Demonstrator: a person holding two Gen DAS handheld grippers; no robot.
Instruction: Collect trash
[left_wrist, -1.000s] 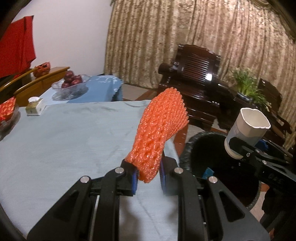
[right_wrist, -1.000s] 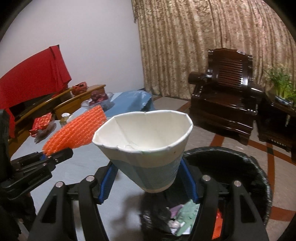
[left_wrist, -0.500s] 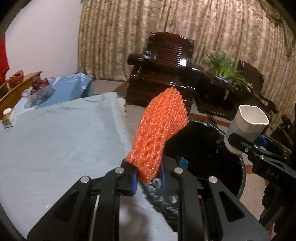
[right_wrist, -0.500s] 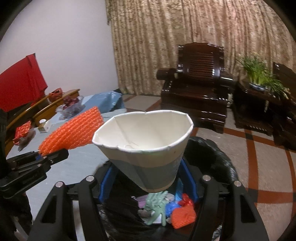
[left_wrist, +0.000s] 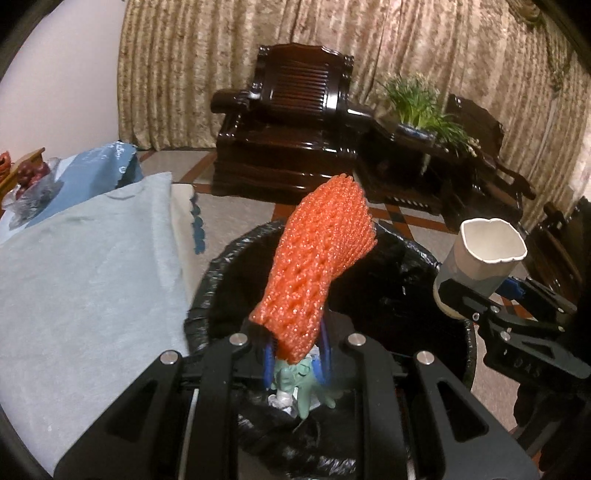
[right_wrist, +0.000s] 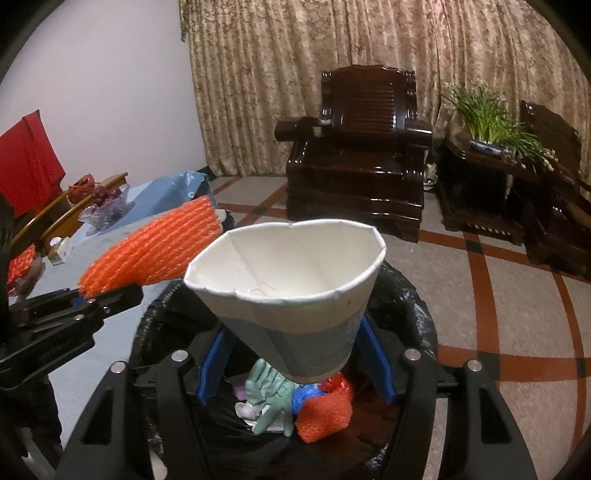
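The orange foam net (left_wrist: 317, 266) stands pinched in the left gripper (left_wrist: 295, 356), whose jaws are closed on its lower end, above the black-lined trash bin (left_wrist: 210, 280). Just beside it, the right gripper (right_wrist: 295, 363) clamps a dented paper cup (right_wrist: 288, 280) over the same bin, next to the tabletop (left_wrist: 85, 280).

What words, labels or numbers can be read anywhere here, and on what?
"DAS", faintly embossed and seen upside down, on the black body of the right hand-held gripper; only a tentative reading.
White markings on the blue cloth on the far table: too blurred to read.
Paper cup: no print visible.
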